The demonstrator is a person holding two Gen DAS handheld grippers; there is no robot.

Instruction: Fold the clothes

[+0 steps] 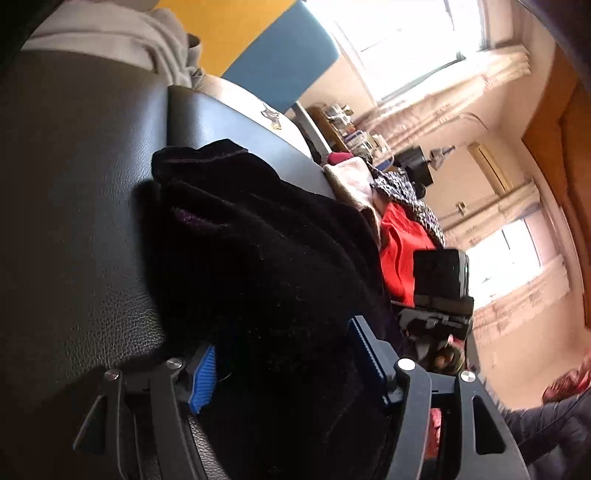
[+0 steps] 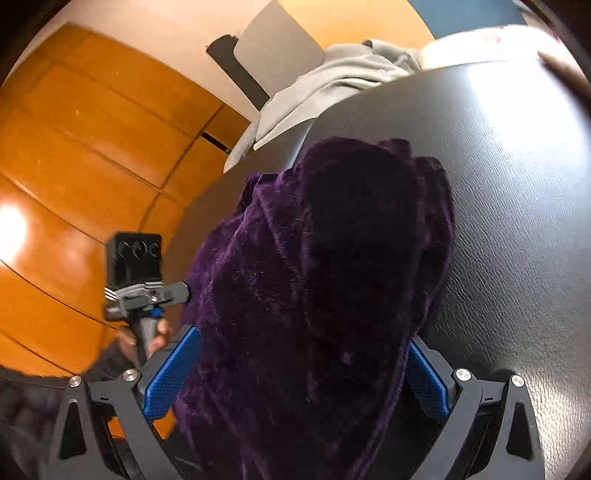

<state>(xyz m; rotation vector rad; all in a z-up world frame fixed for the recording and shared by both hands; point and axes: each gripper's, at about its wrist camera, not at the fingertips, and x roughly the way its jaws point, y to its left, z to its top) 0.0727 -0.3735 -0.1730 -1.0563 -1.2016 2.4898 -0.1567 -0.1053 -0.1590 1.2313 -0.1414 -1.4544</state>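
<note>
Left wrist view: dark purple velvet garment point(image 1: 258, 258) bunched in a thick wad, nearly black in shade, a seam line along its far edge. Left tool point(image 1: 288, 369) has its blue ribbed pads point(image 1: 205, 376) set wide, the wad filling the gap between them; both pads press the cloth, so it looks gripped. Garment lies on a black leather-grain worktop point(image 1: 81, 221). Beyond it, a pile of other clothes: red piece point(image 1: 400, 254), pale one, spotted one. Grey garment point(image 1: 122, 33) at the far edge.

Right wrist view: same garment point(image 2: 317, 280) shows a plush purple nap, deep folds, draped over the worktop point(image 2: 517, 206). Right tool point(image 2: 295, 373) likewise spread wide with cloth packed between its blue pads point(image 2: 170, 373). A hand point(image 2: 147, 339) holds the other tool's grip at left.
</note>
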